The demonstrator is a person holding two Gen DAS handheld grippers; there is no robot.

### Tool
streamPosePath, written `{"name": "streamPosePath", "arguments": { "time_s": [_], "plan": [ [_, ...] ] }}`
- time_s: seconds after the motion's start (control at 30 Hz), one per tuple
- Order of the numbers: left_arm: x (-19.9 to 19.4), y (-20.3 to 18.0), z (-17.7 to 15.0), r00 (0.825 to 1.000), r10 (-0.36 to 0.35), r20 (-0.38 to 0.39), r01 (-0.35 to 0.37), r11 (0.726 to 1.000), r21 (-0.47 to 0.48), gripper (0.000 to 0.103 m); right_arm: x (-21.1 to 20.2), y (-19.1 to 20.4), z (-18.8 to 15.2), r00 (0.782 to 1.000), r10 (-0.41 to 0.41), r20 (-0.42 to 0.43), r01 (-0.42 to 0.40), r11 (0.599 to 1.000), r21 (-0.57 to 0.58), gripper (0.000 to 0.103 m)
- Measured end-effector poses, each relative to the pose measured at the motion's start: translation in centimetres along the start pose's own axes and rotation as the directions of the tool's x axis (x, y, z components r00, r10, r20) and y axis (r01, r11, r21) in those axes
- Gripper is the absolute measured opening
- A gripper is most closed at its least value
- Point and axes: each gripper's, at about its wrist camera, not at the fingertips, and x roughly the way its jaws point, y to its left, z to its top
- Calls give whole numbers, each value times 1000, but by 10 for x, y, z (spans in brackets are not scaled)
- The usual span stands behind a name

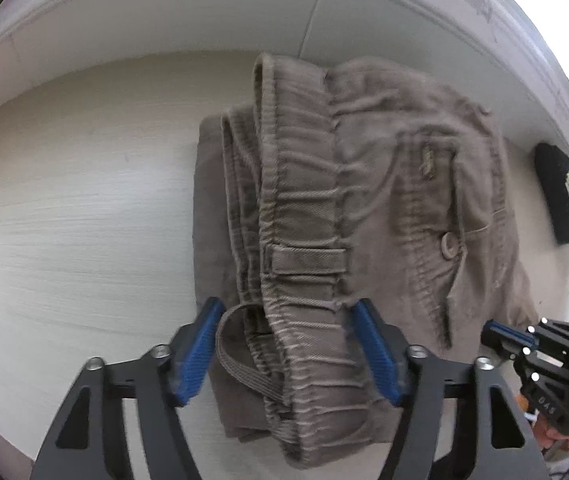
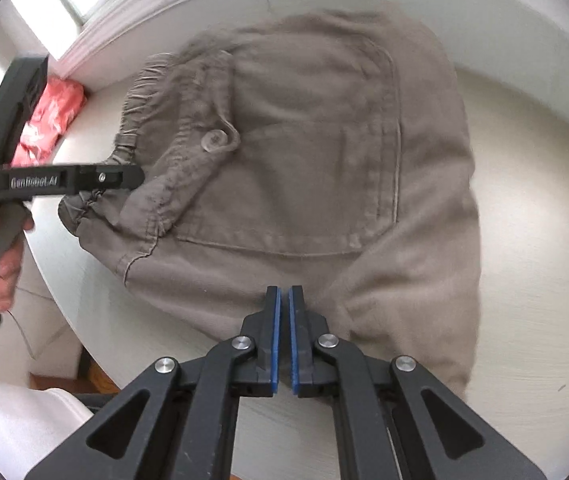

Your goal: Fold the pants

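Note:
Folded khaki pants (image 1: 364,200) lie on the pale round table (image 1: 64,200), with the elastic waistband and a button on top. My left gripper (image 1: 284,306) straddles the bunched waistband near its belt loop, and the cloth fills the gap between the blue pads. In the right wrist view the pants (image 2: 304,140) show a back pocket, and the left gripper (image 2: 140,176) reaches in over the waistband. My right gripper (image 2: 284,290) is shut with nothing seen between its pads; its tips rest at the near edge of the pants. It also shows at the cloth's right edge as the right gripper (image 1: 488,328).
A black cloth item (image 1: 564,196) lies at the table's far right by the white wall ledge (image 1: 204,12). A red packet (image 2: 50,120) sits against the wall. A person's hand (image 2: 0,248) holds the left tool. The table edge (image 2: 96,340) curves close by.

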Motion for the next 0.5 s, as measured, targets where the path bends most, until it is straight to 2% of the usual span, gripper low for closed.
{"name": "streamPosePath", "arguments": {
  "time_s": [0.1,0.2,0.33,0.4,0.47,0.5],
  "plan": [
    [-28,-14,22,995,37,97,-43,997,58,62,-9,2,37,997,28,77,-28,1000,2,2],
    [-43,-27,51,985,3,174,-18,997,81,62,-6,-9,94,987,35,156,-43,998,47,2],
    [-11,-33,68,991,5,131,-19,995,102,62,26,-17,151,987,39,156,-49,997,58,2],
    [9,-25,74,994,34,108,-43,996,84,61,45,-22,163,992,31,121,-40,997,67,0],
    [21,-23,76,990,102,95,-110,991,77,62,66,-28,164,998,24,66,-29,996,85,0],
    [27,-16,77,994,80,72,-84,995,47,62,76,-31,163,999,31,42,-35,995,97,0]
  ]
}}
